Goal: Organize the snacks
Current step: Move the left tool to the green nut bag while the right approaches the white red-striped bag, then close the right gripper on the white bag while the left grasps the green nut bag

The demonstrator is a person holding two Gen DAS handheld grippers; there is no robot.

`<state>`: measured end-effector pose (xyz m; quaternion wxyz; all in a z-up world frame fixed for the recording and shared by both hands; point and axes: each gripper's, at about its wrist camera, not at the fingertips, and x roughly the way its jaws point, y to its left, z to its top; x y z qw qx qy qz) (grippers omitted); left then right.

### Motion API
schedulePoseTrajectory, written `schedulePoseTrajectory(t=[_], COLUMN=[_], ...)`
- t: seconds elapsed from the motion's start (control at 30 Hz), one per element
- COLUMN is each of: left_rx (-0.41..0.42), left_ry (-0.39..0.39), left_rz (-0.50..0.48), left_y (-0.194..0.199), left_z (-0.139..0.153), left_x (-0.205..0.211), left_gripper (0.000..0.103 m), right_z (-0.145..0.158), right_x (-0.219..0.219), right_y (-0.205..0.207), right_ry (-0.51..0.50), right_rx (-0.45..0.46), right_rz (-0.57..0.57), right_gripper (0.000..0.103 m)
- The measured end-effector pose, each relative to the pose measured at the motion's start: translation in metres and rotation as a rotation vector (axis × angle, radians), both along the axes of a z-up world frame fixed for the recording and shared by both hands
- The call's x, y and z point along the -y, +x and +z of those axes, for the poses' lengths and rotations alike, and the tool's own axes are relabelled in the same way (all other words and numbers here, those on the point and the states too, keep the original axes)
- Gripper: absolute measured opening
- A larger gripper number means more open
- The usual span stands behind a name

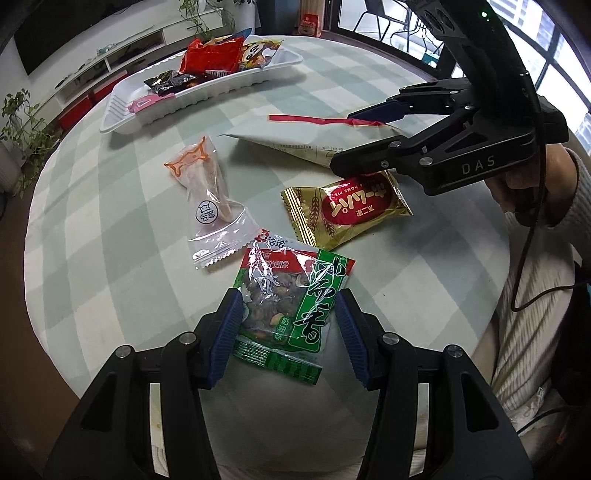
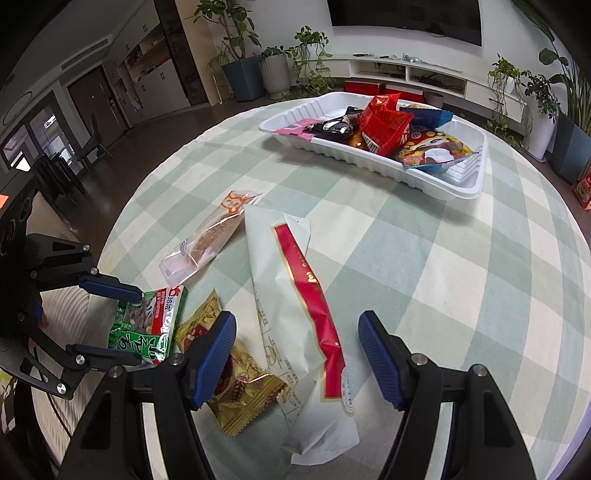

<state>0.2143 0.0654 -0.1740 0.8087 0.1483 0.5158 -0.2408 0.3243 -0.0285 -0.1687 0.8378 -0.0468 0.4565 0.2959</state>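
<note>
Already several packets lie in the white tray (image 2: 436, 184), far ahead of both grippers. Four remain: the left gripper (image 1: 288, 332) straddles the green nut packet (image 1: 291, 295), jaws apart, unpinched; the right gripper (image 2: 297, 354) hangs open over the long white packet (image 2: 291, 295).

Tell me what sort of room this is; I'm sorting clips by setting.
Probably a home living room: a wall-mounted TV over a low white media cabinet, potted plants, and a round table under a checked cloth.

"DAS" in pale letters on the black body of the right gripper (image 1: 360, 142), at 3 o'clock in the left wrist view. "洽洽" on the green nut packet (image 1: 284, 299), 6 o'clock. "HOME" on the gold packet's (image 1: 345, 208) red oval, upside down. Other print unreadable.
</note>
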Motion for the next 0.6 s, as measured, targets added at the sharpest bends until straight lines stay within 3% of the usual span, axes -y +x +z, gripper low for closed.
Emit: schedulePoseTrajectory(t=[0.6], left_rx=[0.0], left_ry=[0.014], left_rz=[-0.031], left_y=[0.0046], left_z=[-0.0062], left_x=[0.0007], left_gripper=[0.057], right_z=[-0.0032], right_x=[-0.0026], right_y=[0.0026], right_ry=[-0.021], right_rx=[0.005], right_rz=[0.012], right_gripper=[0.072])
